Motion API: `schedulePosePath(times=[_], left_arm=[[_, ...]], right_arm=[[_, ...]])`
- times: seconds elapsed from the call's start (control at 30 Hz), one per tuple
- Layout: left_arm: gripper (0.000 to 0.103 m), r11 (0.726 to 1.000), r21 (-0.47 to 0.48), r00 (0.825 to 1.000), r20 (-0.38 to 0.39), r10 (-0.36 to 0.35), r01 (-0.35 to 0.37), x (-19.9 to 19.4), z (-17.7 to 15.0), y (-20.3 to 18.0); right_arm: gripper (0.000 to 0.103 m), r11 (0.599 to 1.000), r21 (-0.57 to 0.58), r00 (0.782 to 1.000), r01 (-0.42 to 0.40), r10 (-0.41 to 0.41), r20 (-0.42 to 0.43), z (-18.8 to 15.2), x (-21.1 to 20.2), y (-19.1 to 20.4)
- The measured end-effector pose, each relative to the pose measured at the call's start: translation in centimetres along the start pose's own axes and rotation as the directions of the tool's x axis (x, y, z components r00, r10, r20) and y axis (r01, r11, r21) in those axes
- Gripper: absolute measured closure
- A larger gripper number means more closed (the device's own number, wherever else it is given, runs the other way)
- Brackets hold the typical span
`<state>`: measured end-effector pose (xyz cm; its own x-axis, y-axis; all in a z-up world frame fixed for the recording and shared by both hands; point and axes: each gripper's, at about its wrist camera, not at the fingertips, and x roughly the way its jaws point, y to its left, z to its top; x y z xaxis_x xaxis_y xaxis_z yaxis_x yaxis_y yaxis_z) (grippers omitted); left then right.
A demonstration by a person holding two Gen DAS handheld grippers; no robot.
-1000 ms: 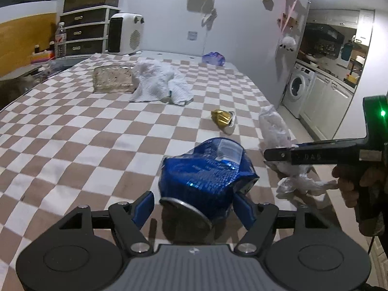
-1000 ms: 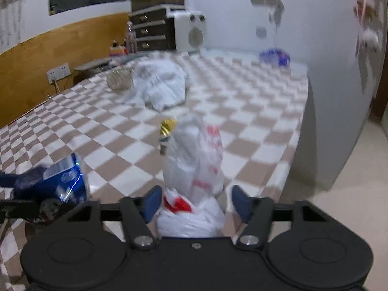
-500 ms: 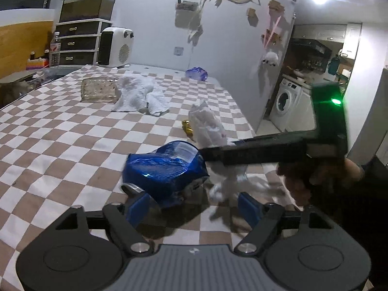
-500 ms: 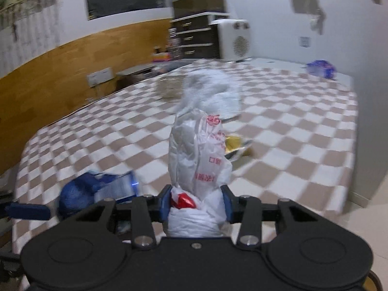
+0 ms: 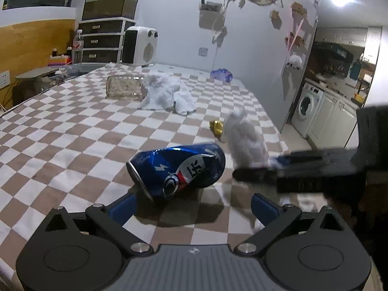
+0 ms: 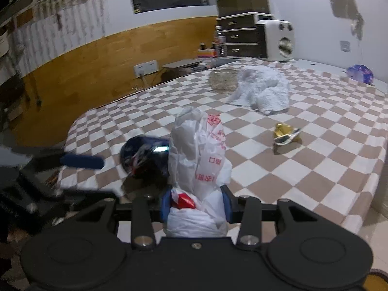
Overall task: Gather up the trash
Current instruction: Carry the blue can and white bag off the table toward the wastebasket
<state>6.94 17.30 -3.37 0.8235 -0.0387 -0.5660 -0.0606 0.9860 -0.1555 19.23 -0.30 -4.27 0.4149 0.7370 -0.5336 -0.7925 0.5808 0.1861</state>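
Observation:
A dented blue drink can (image 5: 177, 169) lies on its side on the checkered cloth (image 5: 72, 131). My left gripper (image 5: 192, 209) sits just behind it; its jaws are opening wide, and the blue fingers (image 5: 121, 208) stand clear of the can. My right gripper (image 6: 195, 201) is shut on the neck of a white plastic bag with red print (image 6: 198, 155), holding it upright right beside the can (image 6: 143, 157). In the left wrist view the bag (image 5: 245, 140) and the right gripper (image 5: 303, 172) are blurred at the right. A gold wrapper (image 6: 285, 133) lies farther out.
A white towel (image 5: 167, 94) and a clear container (image 5: 123, 87) lie mid-cloth, with a purple bag (image 5: 222, 74) at the far end. A heater (image 5: 139, 46) and drawers (image 5: 101, 41) stand behind. The cloth's edge (image 6: 378, 189) drops to the floor on the right.
The left gripper opened and let go of the can, which now lies free on the cloth. The right gripper closed on the bag and swung it in next to the can.

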Motion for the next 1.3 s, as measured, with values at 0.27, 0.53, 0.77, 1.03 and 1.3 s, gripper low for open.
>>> schedulePosePath(times=[0.27,0.53,0.77,1.03,1.3], left_arm=[[0.003,0.994,0.018,0.994,0.009,0.106,-0.107,3.0,0.1,-1.8],[0.003,0.972,0.023,0.970,0.080,0.231,-0.233,4.9,0.9,-3.1],[0.005,0.956,0.083,0.958,0.089,0.273,-0.281,6.8,1.7,-2.9],[0.008,0.954,0.114,0.959,0.106,0.265,-0.276,6.6,1.6,-3.0],[0.016,0.960,0.107,0.963,0.112,0.245,-0.257,5.0,1.8,-2.9]], right_arm=[[0.061,0.998,0.030,0.999,0.046,-0.047,0.013,2.7,1.6,-1.8],[0.061,0.999,-0.010,0.999,0.032,-0.032,0.007,5.2,3.1,-1.7],[0.061,0.999,-0.002,0.999,-0.033,0.033,-0.004,5.2,3.2,-2.5],[0.061,0.999,-0.014,0.999,-0.044,0.044,-0.001,5.1,2.8,-2.2],[0.061,0.999,0.029,1.000,0.030,-0.030,0.000,3.8,0.5,-3.1]])
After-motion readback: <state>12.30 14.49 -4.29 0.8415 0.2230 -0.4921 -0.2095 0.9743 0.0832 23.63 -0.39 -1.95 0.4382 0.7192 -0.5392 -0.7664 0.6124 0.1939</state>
